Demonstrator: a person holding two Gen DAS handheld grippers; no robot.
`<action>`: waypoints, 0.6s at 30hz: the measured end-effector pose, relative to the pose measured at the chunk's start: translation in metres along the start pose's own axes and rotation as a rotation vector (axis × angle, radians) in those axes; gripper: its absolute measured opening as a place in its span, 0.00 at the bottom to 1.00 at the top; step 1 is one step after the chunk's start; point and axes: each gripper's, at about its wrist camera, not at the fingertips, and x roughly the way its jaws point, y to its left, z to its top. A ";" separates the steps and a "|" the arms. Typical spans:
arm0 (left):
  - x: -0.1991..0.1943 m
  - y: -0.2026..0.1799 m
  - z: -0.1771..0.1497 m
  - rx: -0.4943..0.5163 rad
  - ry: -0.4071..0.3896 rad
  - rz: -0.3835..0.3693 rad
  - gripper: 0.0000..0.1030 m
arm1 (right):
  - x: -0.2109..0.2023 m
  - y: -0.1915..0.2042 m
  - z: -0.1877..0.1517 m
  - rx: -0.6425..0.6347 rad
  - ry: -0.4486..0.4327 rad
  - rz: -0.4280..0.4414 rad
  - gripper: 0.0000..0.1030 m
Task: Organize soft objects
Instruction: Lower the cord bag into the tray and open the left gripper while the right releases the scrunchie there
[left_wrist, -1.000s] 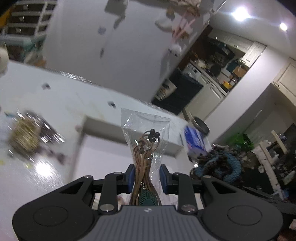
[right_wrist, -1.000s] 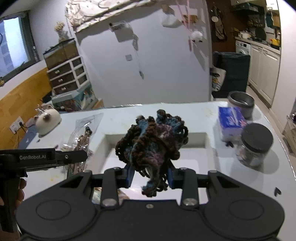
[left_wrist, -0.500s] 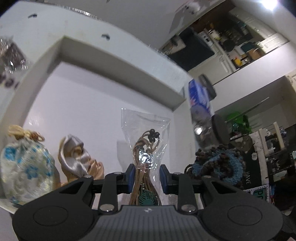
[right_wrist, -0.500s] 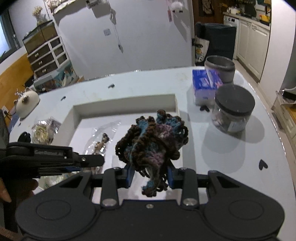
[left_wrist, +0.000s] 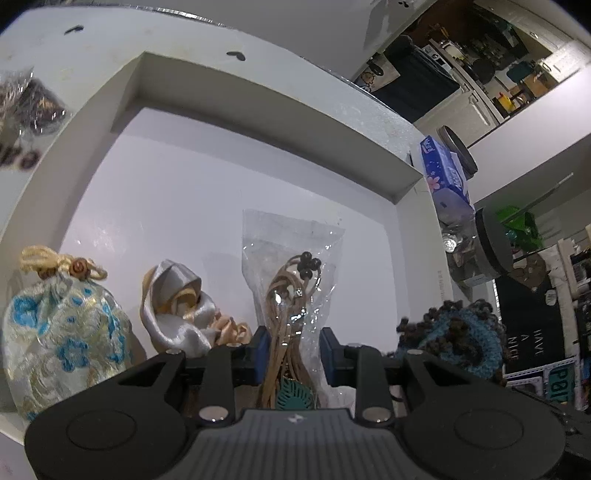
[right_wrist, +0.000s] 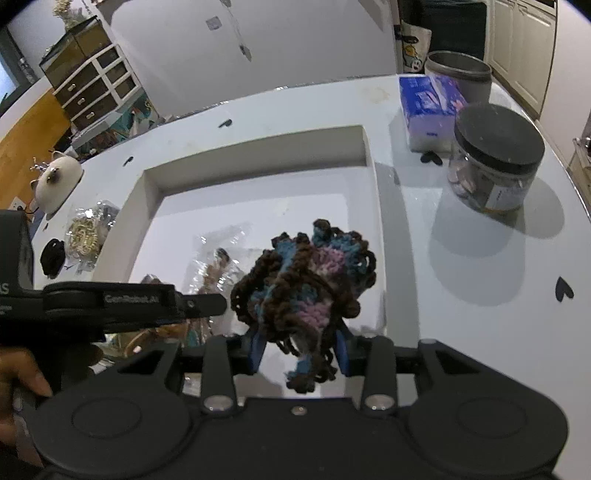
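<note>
- While both grippers hang over one shallow white tray (right_wrist: 373, 173), two soft things already lie in it: one blue-flowered drawstring pouch (left_wrist: 62, 332) and one silver-and-gold satin bundle (left_wrist: 177, 314), side by side at the near left.
- One clear bag of tan cords (left_wrist: 291, 280) with dark beads stands between the blue pads of the left gripper (left_wrist: 293, 350); its jaws are opening, and whether the pads still press on the bag cannot be told.
- One crocheted piece (right_wrist: 306, 280) in brown, blue and pink yarn sits between the pads of the right gripper (right_wrist: 301, 350); those jaws are opening too, and the yarn bulges past both pads, so the grip cannot be judged.
- Both grippers tilt steeply down toward the tray floor, the left one just to the left of the right; fingers (right_wrist: 22, 373) of one hand show on the left gripper's handle.
- On the white desk (right_wrist: 480, 295) right of the tray stand one dark-lidded jar (right_wrist: 495, 158), one blue tissue pack (right_wrist: 428, 107) and one grey tin (right_wrist: 460, 72).
- Left of the tray lie one clear packet of gold trinkets (right_wrist: 86, 232), one black band (right_wrist: 51, 256) and one white figurine (right_wrist: 55, 181).
- Small black heart marks dot the desk.
- Behind stand a white wall, a drawer unit (right_wrist: 96, 85) and kitchen cabinets (right_wrist: 524, 44).
</note>
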 end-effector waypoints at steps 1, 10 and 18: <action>0.000 -0.001 0.000 0.013 -0.004 0.008 0.36 | 0.001 -0.001 0.000 0.005 0.006 -0.004 0.43; -0.007 -0.009 -0.002 0.088 -0.024 0.014 0.53 | -0.013 -0.001 -0.002 -0.015 -0.022 -0.072 0.55; -0.016 -0.033 -0.007 0.274 -0.065 0.030 0.45 | -0.027 0.000 0.007 -0.008 -0.093 -0.051 0.37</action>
